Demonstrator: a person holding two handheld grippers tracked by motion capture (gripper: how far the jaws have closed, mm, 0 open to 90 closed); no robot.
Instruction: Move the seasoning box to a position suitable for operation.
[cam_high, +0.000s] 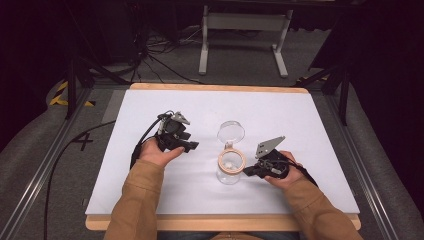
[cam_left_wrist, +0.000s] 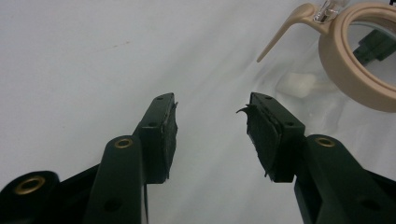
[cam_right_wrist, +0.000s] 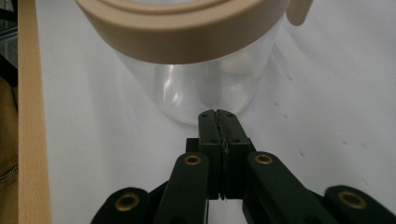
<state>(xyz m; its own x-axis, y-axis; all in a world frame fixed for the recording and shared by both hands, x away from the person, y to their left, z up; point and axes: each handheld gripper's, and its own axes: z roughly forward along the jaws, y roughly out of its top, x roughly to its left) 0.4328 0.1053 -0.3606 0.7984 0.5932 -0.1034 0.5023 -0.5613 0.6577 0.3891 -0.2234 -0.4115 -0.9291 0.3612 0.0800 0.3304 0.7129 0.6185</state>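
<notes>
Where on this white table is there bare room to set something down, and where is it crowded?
The far strip of the white table beyond the open lid is bare, as are both side margins and the near edge between the sleeves. Crowded: the middle, where the left tool, the clear jar and the shut right tool sit close together.

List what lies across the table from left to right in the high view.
left gripper → clear jar with the tan ring → right gripper
</notes>
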